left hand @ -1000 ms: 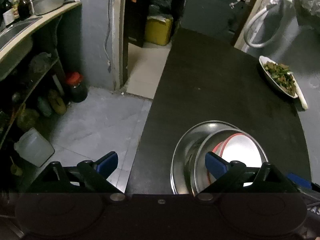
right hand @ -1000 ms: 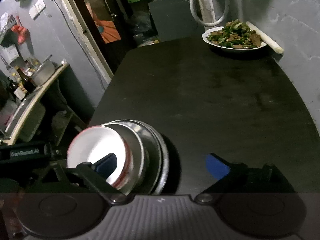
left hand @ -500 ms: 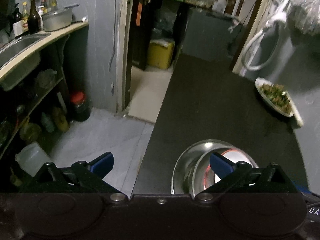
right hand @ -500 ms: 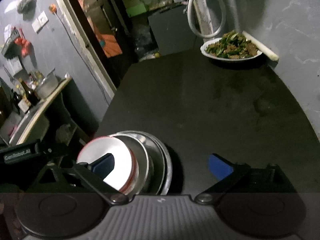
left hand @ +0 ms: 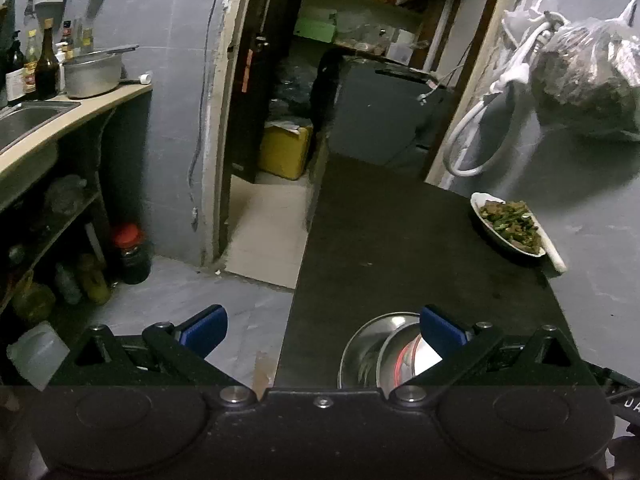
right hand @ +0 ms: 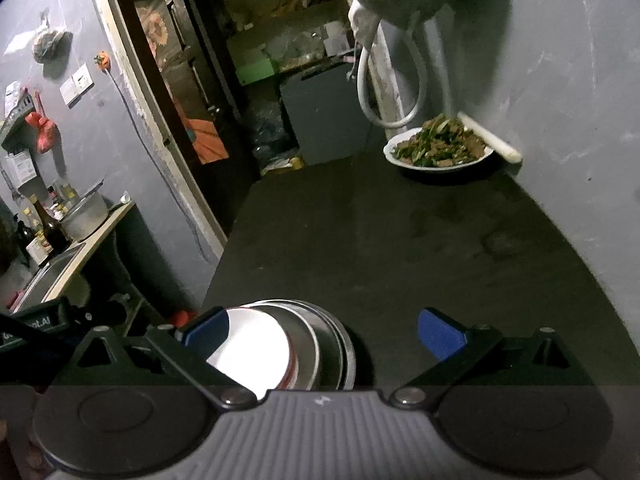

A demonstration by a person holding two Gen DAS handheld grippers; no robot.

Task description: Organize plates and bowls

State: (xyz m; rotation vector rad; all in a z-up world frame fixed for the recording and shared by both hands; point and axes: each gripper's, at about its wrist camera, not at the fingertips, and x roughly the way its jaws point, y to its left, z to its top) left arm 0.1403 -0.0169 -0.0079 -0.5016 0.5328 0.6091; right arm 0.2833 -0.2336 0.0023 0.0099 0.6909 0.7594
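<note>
The nested bowls [left hand: 376, 354] are half hidden behind the left tongs [left hand: 322, 326] (near rims unseen). Bottle labels [left hand: 16, 76] at far left are unreadable.

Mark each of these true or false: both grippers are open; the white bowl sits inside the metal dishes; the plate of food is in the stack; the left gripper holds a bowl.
1. Both the left gripper and the right gripper are open. True.
2. The white bowl sits nested in the metal dishes. True.
3. The plate of food is in the stack. False: it stands apart at the far end of the table, by the wall.
4. The left gripper holds a bowl. False: nothing is between its fingers.
</note>
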